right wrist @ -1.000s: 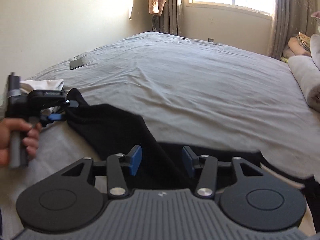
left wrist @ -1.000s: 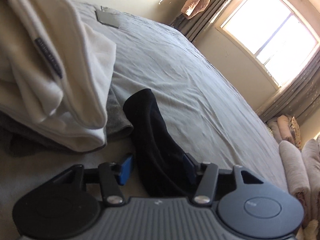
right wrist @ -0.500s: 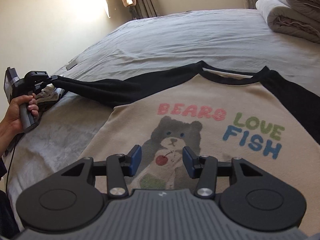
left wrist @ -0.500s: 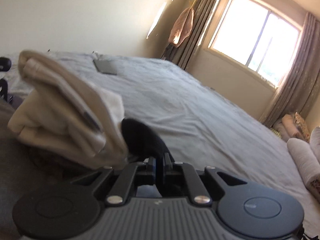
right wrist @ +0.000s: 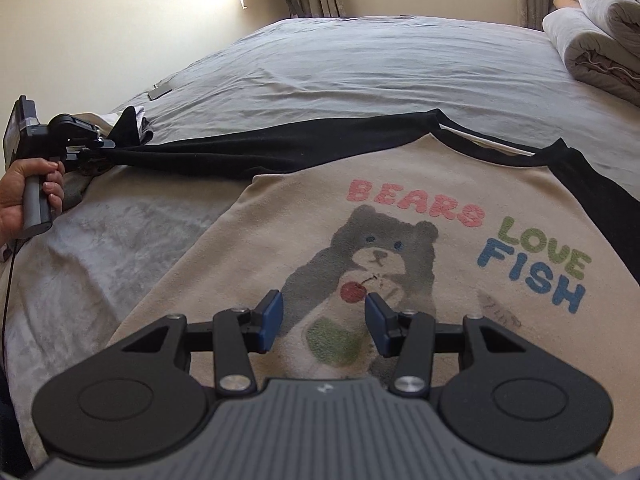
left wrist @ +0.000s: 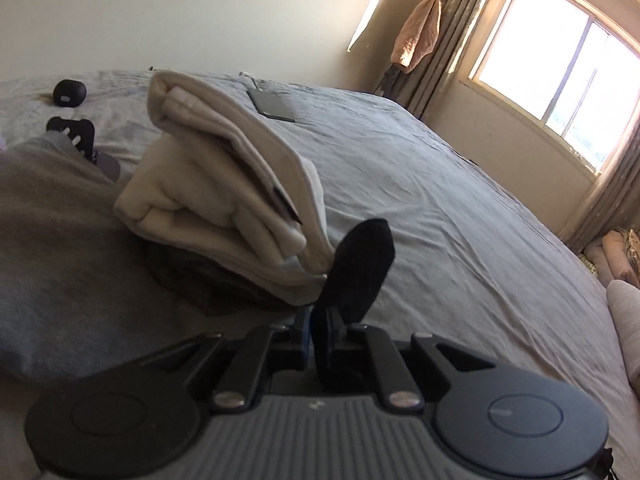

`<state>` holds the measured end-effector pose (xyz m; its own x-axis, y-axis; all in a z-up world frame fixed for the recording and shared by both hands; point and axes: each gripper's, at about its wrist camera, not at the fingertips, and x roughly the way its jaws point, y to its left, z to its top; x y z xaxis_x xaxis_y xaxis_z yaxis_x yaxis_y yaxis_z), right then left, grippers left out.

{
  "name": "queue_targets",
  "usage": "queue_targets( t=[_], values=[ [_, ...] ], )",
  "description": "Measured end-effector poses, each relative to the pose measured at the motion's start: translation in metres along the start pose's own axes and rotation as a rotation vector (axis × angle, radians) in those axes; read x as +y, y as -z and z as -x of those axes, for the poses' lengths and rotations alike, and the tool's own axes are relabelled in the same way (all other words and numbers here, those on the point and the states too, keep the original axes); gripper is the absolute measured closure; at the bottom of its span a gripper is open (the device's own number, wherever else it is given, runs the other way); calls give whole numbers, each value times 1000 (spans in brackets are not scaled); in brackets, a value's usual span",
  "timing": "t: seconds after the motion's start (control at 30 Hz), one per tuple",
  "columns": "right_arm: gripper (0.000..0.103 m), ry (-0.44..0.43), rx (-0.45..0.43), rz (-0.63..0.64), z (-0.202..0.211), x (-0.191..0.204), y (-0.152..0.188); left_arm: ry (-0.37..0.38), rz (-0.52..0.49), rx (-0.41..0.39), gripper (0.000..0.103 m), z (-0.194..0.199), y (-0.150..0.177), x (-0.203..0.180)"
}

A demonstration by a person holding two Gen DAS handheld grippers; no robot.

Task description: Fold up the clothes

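Observation:
A cream sweatshirt (right wrist: 280, 216) with black sleeves and a bear print reading "BEARS LOVE FISH" lies face up on the bed. My left gripper (left wrist: 317, 330) is shut on the cuff of its black sleeve (left wrist: 358, 264). In the right wrist view the left gripper (right wrist: 86, 148) holds that sleeve (right wrist: 280, 146) stretched out to the left, low over the bed. My right gripper (right wrist: 322, 312) is open and empty, hovering over the bear print at the shirt's chest.
A stack of folded cream and grey clothes (left wrist: 224, 184) sits beside the left gripper. A grey blanket (left wrist: 60, 240) lies at left. A dark flat tablet (left wrist: 274, 106) lies on the grey bed sheet (left wrist: 460, 208). Rolled bedding (right wrist: 592, 52) lies at the far right.
My left gripper closed on the black sleeve cuff and pulled the sleeve out straight to the left. My right gripper moved back over the shirt's chest and stayed open.

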<state>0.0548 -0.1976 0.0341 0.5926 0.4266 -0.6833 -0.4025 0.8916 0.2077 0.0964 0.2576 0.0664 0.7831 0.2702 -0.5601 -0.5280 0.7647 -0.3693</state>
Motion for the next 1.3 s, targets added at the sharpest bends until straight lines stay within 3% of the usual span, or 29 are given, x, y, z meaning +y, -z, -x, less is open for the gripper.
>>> queue_targets(
  t=[0.1, 0.23, 0.3, 0.37, 0.43, 0.47, 0.5, 0.6, 0.8, 0.9, 1.03, 1.07, 1.17, 1.23, 1.3],
  values=[
    [53, -20, -2, 4, 2, 4, 0, -6, 12, -13, 96, 6, -6, 0],
    [51, -127, -21, -14, 6, 22, -1, -12, 20, -24, 94, 11, -12, 0],
    [48, -167, -34, 17, 8, 41, 1, -3, -6, -1, 86, 4, -8, -3],
    [45, -195, -41, 72, 9, 64, 6, 6, -31, 22, 63, -3, -4, -7],
    [44, -224, -42, 125, 9, 86, 13, 15, -57, 45, 47, -10, 0, -10],
    [44, -239, -35, 152, 8, 97, 18, 20, -69, 56, 40, -13, 1, -12],
    [44, -253, -26, 180, 7, 108, 23, 24, -82, 68, 40, -17, 3, -13],
    [44, -265, 52, 304, 2, 139, 41, -7, -84, 97, 44, -23, 6, -12],
    [44, -229, 69, 565, 17, 175, 71, -12, -11, 76, 47, -14, -5, 2],
    [45, -168, 69, 665, 16, 187, 87, -19, 0, 76, 51, -12, -5, 4],
    [92, -166, 69, 602, 14, 183, 81, -4, -11, 101, 68, -14, -1, 2],
    [93, -168, 69, 568, 15, 179, 76, 0, -9, 109, 76, -14, -1, 2],
    [93, -295, 60, 437, 34, 166, 56, 14, 20, 119, 85, -12, -3, 6],
    [93, -348, 38, 428, 49, 164, 47, 16, 30, 115, 87, -11, -4, 8],
    [93, -353, 74, 464, 45, 166, 50, 1, 30, 114, 89, -11, -5, 9]
  ],
)
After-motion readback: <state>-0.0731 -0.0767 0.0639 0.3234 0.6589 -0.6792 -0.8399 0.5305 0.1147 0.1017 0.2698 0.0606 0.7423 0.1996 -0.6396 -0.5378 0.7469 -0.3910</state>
